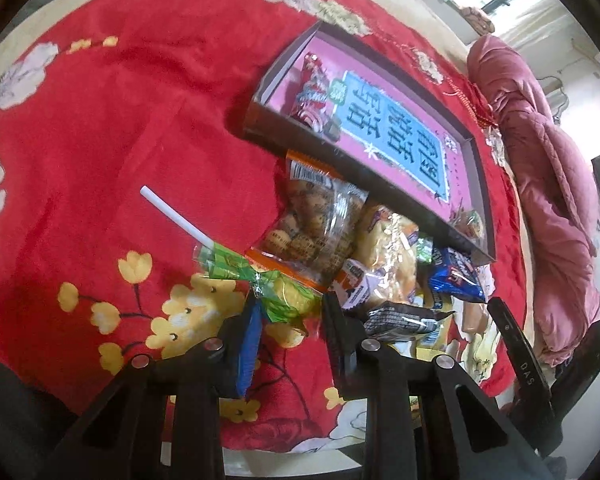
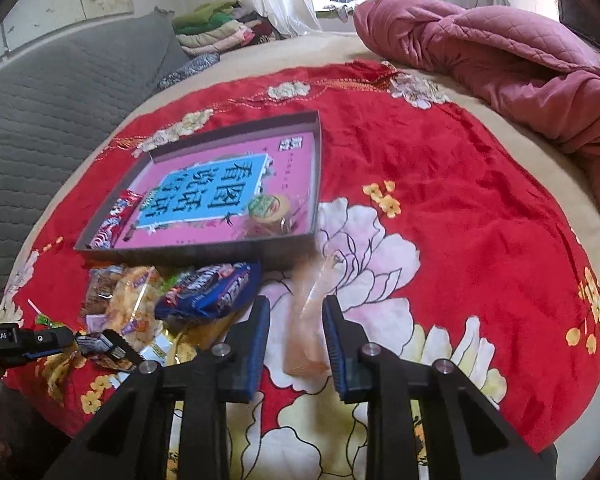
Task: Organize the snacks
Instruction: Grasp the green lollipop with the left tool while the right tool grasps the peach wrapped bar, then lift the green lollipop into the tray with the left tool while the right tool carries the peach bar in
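A green-wrapped lollipop with a white stick sits between the pads of my left gripper, which is shut on it just above the red cloth. My right gripper is shut on a blurred pale orange packet. A heap of snacks lies beside both grippers: a clear bag of round biscuits, a yellow bag, a blue packet and a black packet. Behind the heap is a shallow dark tray with a pink floor, holding a red packet and a small sweet.
A red flowered cloth covers the bed. A crumpled pink quilt lies along the far right edge. A grey padded headboard and folded clothes are at the back left. The left gripper's body shows low left.
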### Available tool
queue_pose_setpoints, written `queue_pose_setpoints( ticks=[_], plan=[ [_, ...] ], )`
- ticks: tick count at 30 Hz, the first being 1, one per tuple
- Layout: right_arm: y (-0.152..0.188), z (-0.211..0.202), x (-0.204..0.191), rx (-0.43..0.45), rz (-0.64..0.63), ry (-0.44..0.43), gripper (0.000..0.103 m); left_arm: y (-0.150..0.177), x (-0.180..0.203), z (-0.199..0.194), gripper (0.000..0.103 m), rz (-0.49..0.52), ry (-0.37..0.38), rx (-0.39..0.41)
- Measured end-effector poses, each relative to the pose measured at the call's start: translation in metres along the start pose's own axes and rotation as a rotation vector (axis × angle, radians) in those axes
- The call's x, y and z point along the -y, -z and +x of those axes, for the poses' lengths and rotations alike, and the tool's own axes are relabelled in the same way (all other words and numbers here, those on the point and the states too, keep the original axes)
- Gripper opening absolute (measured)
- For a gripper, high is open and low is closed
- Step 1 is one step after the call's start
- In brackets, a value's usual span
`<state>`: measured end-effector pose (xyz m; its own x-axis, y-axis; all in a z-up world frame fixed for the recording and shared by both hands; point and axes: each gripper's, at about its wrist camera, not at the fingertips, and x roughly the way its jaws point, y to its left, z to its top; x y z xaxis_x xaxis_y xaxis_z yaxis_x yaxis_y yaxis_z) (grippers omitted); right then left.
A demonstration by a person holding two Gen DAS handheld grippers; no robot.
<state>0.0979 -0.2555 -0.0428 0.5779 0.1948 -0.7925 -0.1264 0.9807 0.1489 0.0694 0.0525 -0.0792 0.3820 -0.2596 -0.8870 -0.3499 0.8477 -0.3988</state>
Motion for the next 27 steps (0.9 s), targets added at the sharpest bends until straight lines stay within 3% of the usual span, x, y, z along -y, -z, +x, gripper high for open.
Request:
queue_pose_setpoints(
  ticks=[16, 27],
  plan=[
    [0.003, 0.016, 0.019, -0.071, 0.082, 0.028, 0.028, -0.003, 0.006, -0.01, 0.03, 0.031, 0.01, 0.037],
    [0.003, 0.034, 0.004, -0.097, 0.007, 0.047, 0.029, -0.009, 0.019, -0.015, 0.03, 0.078, 0.011, 0.07]
  ],
)
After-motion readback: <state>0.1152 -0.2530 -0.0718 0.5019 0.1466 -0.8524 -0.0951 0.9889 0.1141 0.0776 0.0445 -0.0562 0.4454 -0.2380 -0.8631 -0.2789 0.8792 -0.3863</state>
